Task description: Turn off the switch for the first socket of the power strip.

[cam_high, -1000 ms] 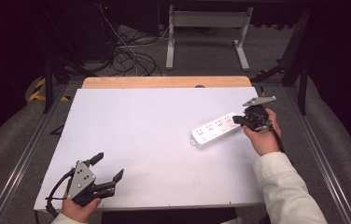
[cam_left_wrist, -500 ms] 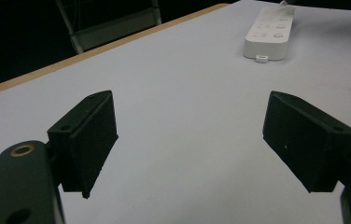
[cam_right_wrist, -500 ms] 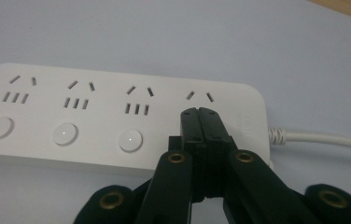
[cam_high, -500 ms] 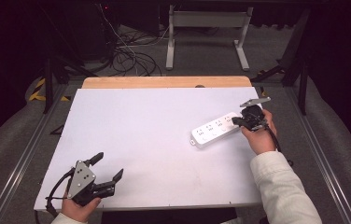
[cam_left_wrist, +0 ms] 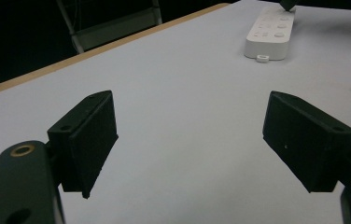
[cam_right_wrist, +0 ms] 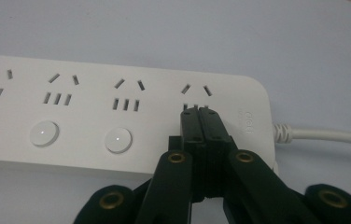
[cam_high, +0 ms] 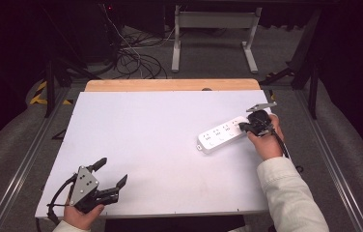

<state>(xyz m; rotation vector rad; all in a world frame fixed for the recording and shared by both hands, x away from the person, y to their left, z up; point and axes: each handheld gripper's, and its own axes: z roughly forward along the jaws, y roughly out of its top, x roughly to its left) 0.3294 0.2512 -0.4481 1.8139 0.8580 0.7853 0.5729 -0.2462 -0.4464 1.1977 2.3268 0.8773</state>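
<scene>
A white power strip (cam_high: 220,134) lies slantwise on the right side of the white table (cam_high: 160,125). In the right gripper view the power strip (cam_right_wrist: 117,112) shows several sockets, each with a round button (cam_right_wrist: 118,138). Its white cord (cam_right_wrist: 323,135) leaves to the right. My right gripper (cam_high: 243,126) is shut with nothing between its jaws. Its tips (cam_right_wrist: 200,112) press down on the strip just below the end socket, nearest the cord. My left gripper (cam_high: 113,171) stands open near the table's front left corner. In its own view, my left gripper (cam_left_wrist: 190,107) faces the far-off strip (cam_left_wrist: 269,32).
A bare wooden strip (cam_high: 170,85) runs along the table's far edge. Beyond it, tangled cables (cam_high: 136,63) and a metal stand's legs (cam_high: 213,43) sit on the floor. Metal rails flank the table on both sides.
</scene>
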